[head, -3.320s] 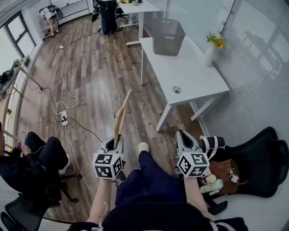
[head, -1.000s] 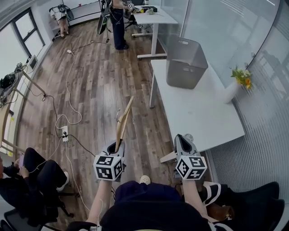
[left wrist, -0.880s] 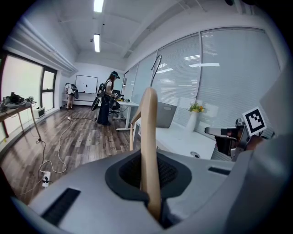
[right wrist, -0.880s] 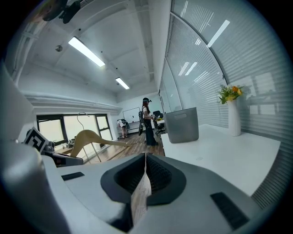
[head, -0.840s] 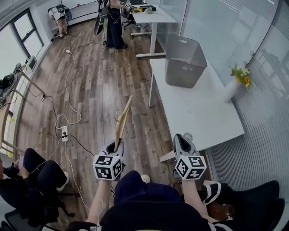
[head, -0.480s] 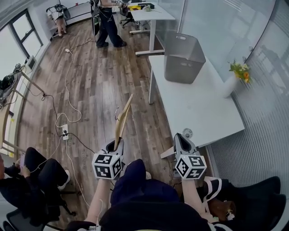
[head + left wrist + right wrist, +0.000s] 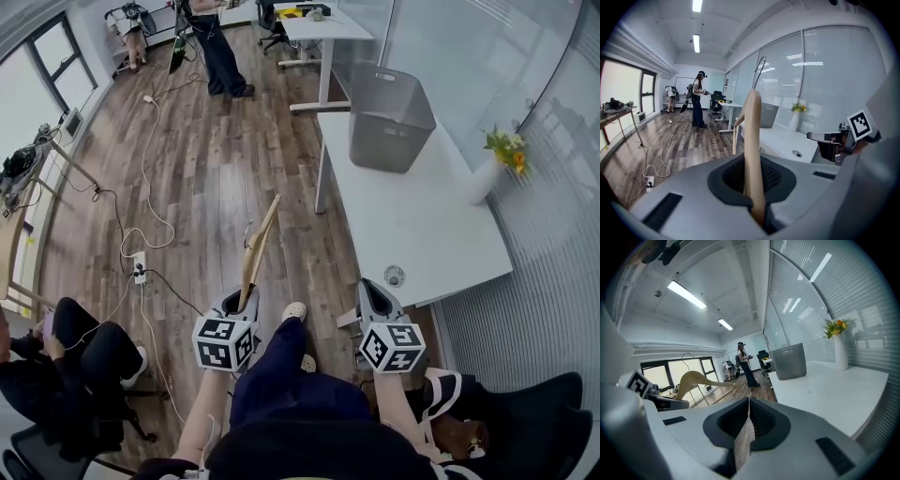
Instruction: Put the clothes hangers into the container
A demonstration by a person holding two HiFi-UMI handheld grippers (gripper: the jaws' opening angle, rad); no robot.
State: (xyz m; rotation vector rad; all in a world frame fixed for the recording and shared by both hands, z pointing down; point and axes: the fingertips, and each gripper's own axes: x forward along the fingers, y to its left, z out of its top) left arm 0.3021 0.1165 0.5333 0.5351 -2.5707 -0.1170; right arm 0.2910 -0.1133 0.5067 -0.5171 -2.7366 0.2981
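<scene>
The left gripper (image 7: 241,302) has its jaws pinched tight on the lower end of a pale wooden clothes hanger with a thin metal hook (image 7: 259,246). In the head view the hanger stands out from the jaws toward 12 o'clock over the brown wood-plank floor (image 7: 202,159); in the left gripper view it rises straight up between the pads. The right gripper (image 7: 373,298) is just off to 3 o'clock of the left one, its jaws pressed together with nothing between them. Each gripper carries a white cube printed with black square marker patterns, which is the only print that can be made out. The open-topped grey plastic container (image 7: 391,115) stands at the far end of the long white table (image 7: 422,225), toward 1 o'clock from the grippers and well apart from the hanger. A white vase of yellow and orange flowers (image 7: 489,171) stands on the table's right edge, at about 4 o'clock of the container, and a round cable grommet (image 7: 395,276) sits near the table's near end. A person in dark clothes (image 7: 211,42) stands far off at 12 o'clock, and a seated person (image 7: 70,352) is at 9 o'clock of the left gripper. White cables and a power strip (image 7: 139,267) lie on the floor at 10 o'clock.
</scene>
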